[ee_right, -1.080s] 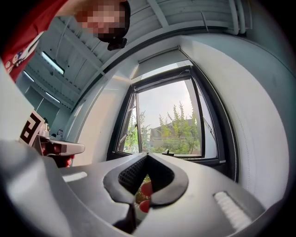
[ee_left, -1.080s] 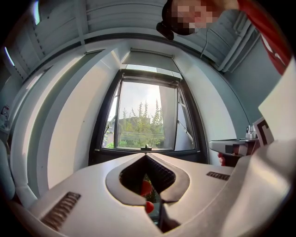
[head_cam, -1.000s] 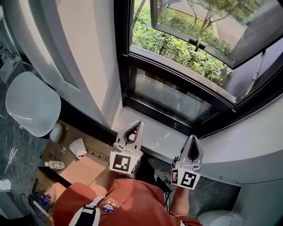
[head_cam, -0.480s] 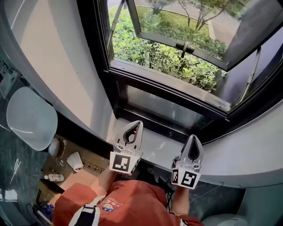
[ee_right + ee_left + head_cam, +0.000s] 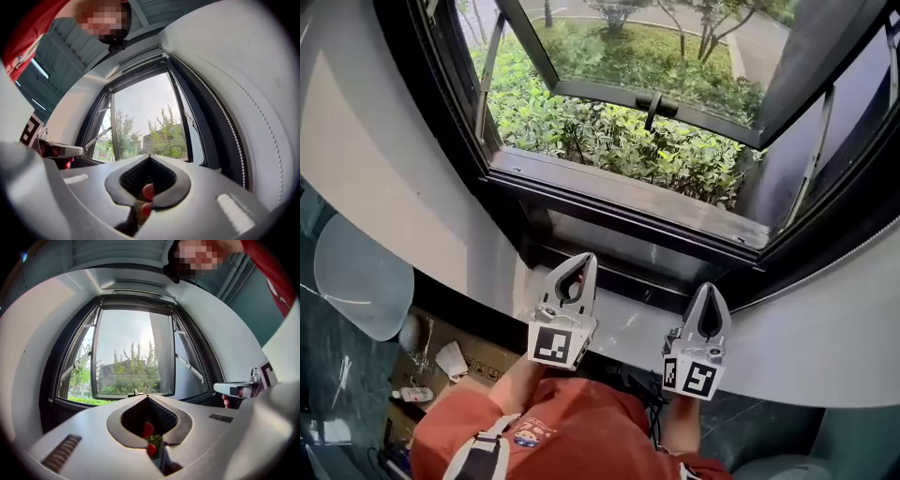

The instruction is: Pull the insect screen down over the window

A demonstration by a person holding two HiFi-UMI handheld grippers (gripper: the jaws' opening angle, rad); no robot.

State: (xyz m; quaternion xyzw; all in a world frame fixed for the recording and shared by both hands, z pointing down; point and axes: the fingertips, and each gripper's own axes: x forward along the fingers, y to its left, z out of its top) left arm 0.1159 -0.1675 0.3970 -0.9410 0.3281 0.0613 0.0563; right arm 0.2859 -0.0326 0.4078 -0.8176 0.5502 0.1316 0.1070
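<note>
The black-framed window (image 5: 619, 202) stands ahead of me, its sash (image 5: 647, 94) swung outward over green shrubs. No screen covers the opening; a pale bar (image 5: 138, 292) runs along the top of the frame. My left gripper (image 5: 581, 264) is shut and empty, held over the pale sill (image 5: 628, 328) just below the window. The right gripper (image 5: 710, 292) is beside it, also shut on nothing. In the left gripper view the closed left gripper (image 5: 149, 397) points at the sash's lower edge. The right gripper (image 5: 150, 158) aims at the opening too.
A bead chain (image 5: 234, 136) hangs down the right side of the window recess. Curved white walls flank the window. Lower left on the floor are a white round seat (image 5: 352, 277), a cardboard box (image 5: 478, 361) and a small bottle (image 5: 414, 395).
Both grippers have come forward toward the window, staying shut. The head view has tilted up, so more of the open sash and shrubs shows.
</note>
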